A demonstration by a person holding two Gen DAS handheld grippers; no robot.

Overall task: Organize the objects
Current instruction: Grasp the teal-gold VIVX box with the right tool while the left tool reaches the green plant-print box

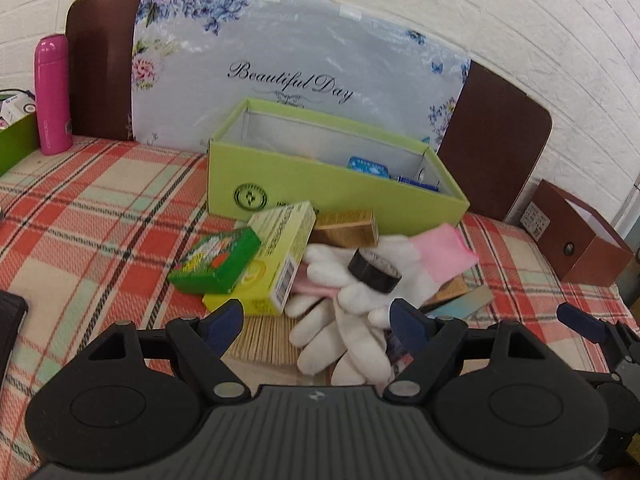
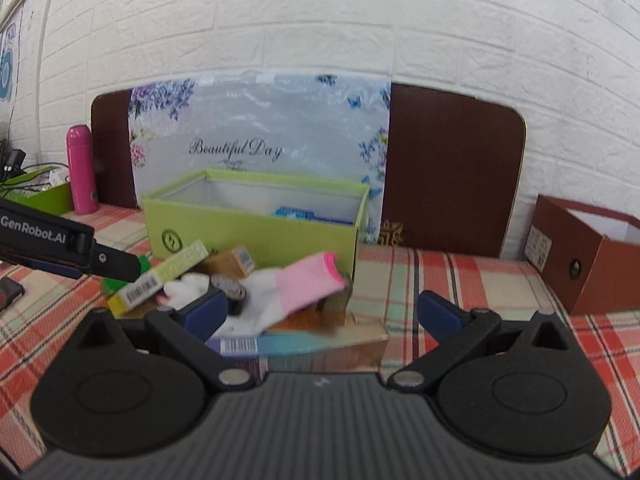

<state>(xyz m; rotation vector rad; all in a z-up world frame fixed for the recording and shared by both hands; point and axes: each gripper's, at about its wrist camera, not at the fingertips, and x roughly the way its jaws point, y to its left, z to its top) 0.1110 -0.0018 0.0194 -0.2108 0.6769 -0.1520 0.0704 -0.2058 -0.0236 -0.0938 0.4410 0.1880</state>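
Observation:
A pile of loose items lies on the plaid tablecloth in front of an open lime-green box (image 1: 320, 196). The pile holds a green packet (image 1: 216, 260), a yellow carton (image 1: 280, 252), a brown carton (image 1: 346, 228), white-and-pink gloves (image 1: 360, 304) and a black tape roll (image 1: 374, 270) resting on the gloves. My left gripper (image 1: 316, 320) is open, low over the near edge of the pile, with the glove fingers between its jaws but untouched. My right gripper (image 2: 322, 312) is open too, just right of the pile, over a flat barcoded box (image 2: 304, 344) and the pink glove cuff (image 2: 304, 284).
A pink bottle (image 1: 52, 92) and a dark green bin (image 1: 16, 140) stand at the back left. A brown cardboard box (image 2: 592, 264) sits at the right. A floral "Beautiful Day" board (image 1: 300, 64) leans on the brick wall behind. The lime-green box holds blue packets (image 1: 368, 166).

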